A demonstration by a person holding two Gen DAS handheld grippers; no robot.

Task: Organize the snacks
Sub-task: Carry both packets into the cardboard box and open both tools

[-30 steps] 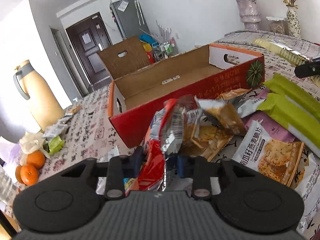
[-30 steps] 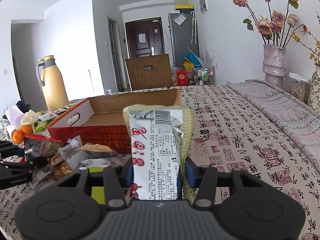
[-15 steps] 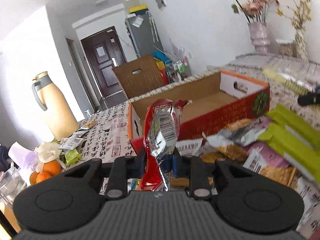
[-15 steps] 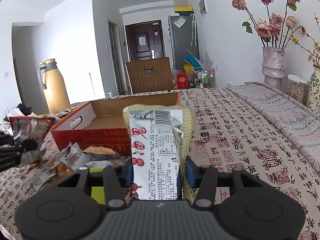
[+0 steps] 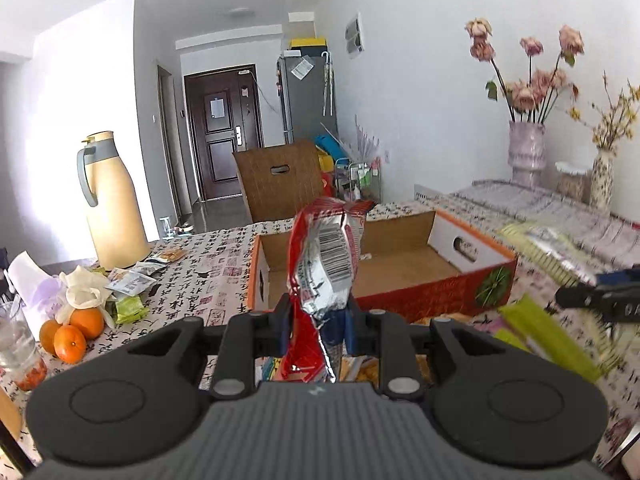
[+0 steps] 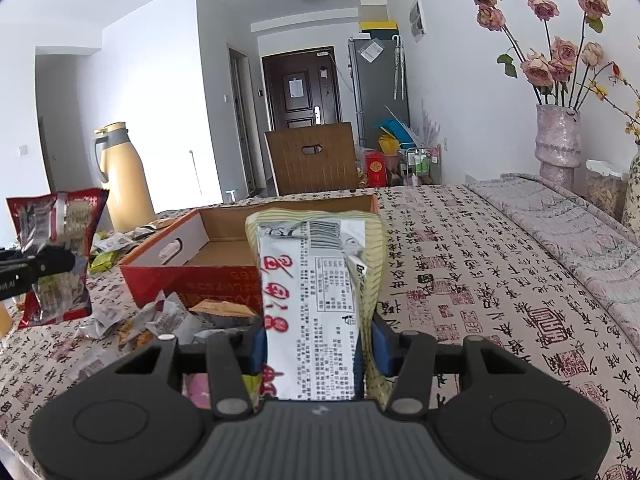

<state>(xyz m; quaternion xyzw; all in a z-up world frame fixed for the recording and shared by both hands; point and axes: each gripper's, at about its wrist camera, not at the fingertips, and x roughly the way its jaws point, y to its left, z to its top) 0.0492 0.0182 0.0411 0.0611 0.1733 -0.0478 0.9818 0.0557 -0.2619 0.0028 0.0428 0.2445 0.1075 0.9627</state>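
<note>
Left tool (image 5: 316,330) is clamped tight on a crinkled red-and-silver foil snack packet (image 5: 326,264), held upright and clear of the table (image 6: 460,280), lined up with the open red cardboard box (image 5: 400,264) just ahead, a likely drop spot. Right tool (image 6: 318,346) is pinched on a tall pale-green and white snack bag (image 6: 316,300), standing upright in front of the same box. Loose wrappers (image 6: 168,320) lie heaped against the box's near wall, waiting to be sorted.
</note>
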